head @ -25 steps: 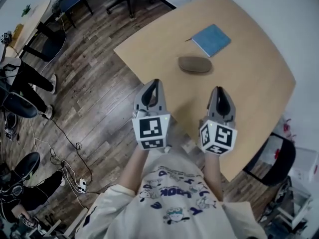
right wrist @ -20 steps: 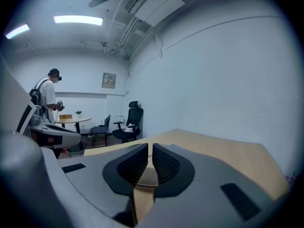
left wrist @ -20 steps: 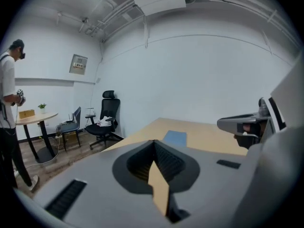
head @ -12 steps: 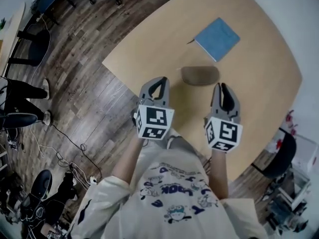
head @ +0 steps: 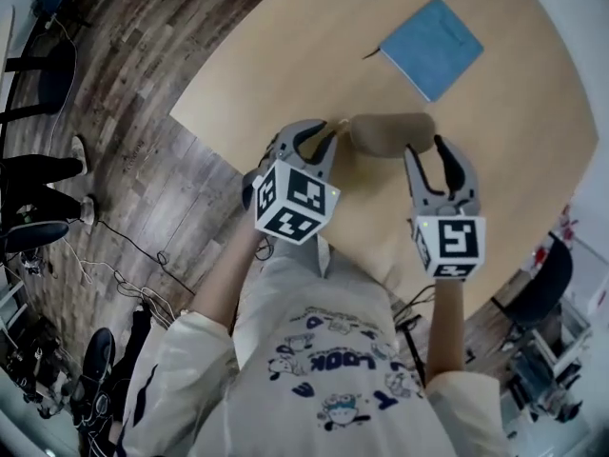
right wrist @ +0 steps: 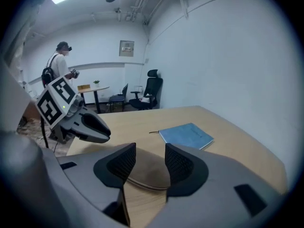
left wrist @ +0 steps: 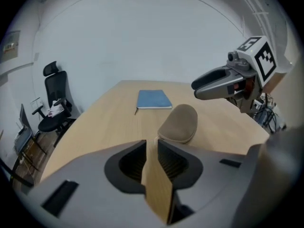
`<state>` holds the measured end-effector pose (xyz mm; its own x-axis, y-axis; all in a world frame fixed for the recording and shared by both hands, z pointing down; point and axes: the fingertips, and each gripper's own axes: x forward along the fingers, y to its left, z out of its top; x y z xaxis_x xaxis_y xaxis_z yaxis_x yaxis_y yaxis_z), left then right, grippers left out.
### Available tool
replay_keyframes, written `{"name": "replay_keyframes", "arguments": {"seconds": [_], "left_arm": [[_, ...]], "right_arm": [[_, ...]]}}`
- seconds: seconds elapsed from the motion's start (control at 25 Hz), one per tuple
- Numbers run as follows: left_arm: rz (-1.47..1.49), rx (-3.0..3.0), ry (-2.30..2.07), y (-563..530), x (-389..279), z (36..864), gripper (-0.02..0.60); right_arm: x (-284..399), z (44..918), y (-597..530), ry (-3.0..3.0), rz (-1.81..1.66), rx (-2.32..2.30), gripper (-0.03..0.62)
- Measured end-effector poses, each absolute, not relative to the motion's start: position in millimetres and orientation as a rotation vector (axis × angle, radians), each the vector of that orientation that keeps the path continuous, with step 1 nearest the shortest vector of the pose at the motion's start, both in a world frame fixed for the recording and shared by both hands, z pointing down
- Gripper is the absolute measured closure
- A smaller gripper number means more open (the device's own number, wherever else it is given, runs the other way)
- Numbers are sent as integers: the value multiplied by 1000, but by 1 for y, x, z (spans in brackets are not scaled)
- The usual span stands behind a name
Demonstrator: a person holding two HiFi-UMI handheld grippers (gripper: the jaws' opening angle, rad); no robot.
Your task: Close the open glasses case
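Seeing the brown glasses case [head: 392, 133] lying on the table [head: 514, 160], likely being light, hard and slippery, so pressing gently on its round top. Holding nothing in left gripper [head: 319, 139] or right gripper [head: 428, 150], jaws just opening partway. Reaching much closer to its two ends than a second ago.

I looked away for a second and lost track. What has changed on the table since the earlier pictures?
Both grippers came forward and down to the glasses case, the left gripper at its left end, the right gripper at its right. Both have just been opening their jaws: nothing stands between the left pair; the case shows in the right pair's gap, ungripped. Case, blue notebook and table are unchanged.
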<state>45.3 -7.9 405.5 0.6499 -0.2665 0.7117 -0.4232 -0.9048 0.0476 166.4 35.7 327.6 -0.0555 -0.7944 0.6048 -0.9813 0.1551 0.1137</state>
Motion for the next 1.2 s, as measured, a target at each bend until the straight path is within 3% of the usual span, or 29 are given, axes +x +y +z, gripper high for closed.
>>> {"name": "replay_keyframes", "arguments": {"seconds": [0.16, 1.0, 1.2], "left_arm": [[1215, 2690, -379, -9, 58, 414, 502], [1348, 2750, 25, -11, 81, 436, 503], [1407, 2811, 191, -7, 84, 435, 537]], "right_arm": [[166, 334, 28, -1937, 467, 1534, 413], [146, 376, 36, -1964, 296, 718, 353], [152, 382, 40, -1931, 222, 541, 318]]}}
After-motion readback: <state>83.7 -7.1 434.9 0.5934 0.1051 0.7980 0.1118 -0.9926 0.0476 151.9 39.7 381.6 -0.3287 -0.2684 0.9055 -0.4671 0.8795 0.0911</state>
